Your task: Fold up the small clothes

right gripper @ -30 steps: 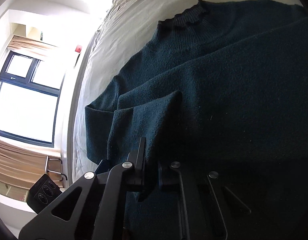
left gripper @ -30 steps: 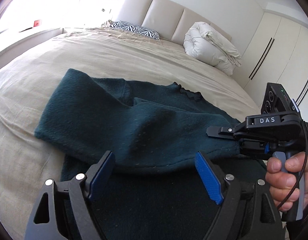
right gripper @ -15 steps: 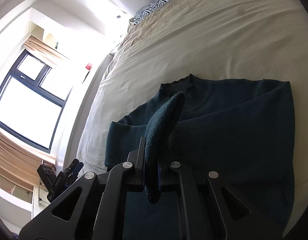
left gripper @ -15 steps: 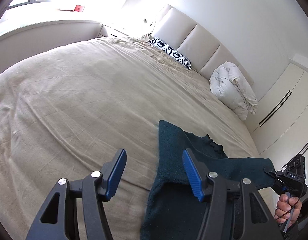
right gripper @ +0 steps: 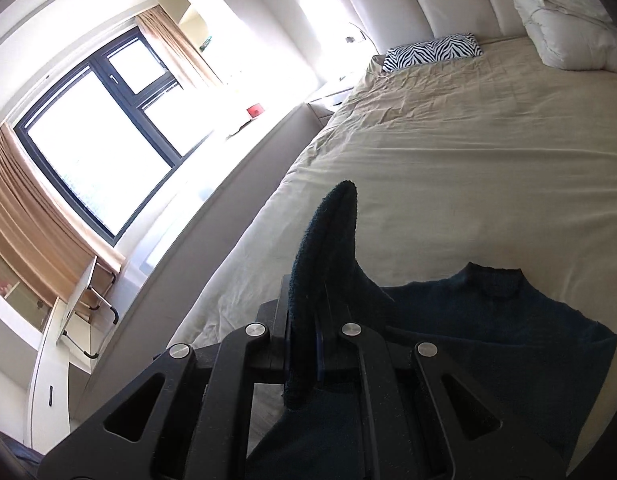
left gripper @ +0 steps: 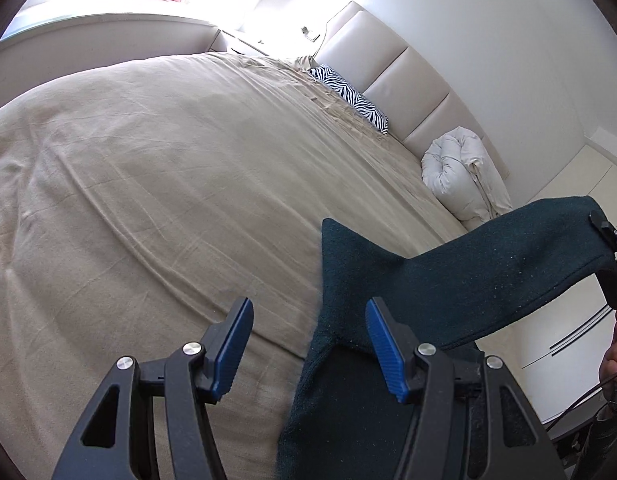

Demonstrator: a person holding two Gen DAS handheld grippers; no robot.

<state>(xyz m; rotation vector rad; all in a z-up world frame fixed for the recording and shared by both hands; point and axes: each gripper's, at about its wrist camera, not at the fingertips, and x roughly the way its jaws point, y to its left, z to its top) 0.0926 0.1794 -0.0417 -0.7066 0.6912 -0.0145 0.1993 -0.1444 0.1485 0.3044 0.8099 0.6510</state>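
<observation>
1. The right gripper [right gripper: 304, 344] clenches a sleeve of the dark green sweater [right gripper: 488, 332], lifted above the beige bed [right gripper: 448, 160].
2. The left gripper [left gripper: 308, 344], jaws released after narrowing, hovers at the sweater's edge; nothing is gripped.

A sweater [right gripper: 488, 320] lay on the near part of the bed [left gripper: 168, 200], one sleeve [left gripper: 488, 272] raised off it to the right. A pillow [left gripper: 348, 98] and rolled duvet [left gripper: 464, 176] sat against the headboard [left gripper: 392, 76] behind; the window [right gripper: 92, 152] stood left of the bed.
</observation>
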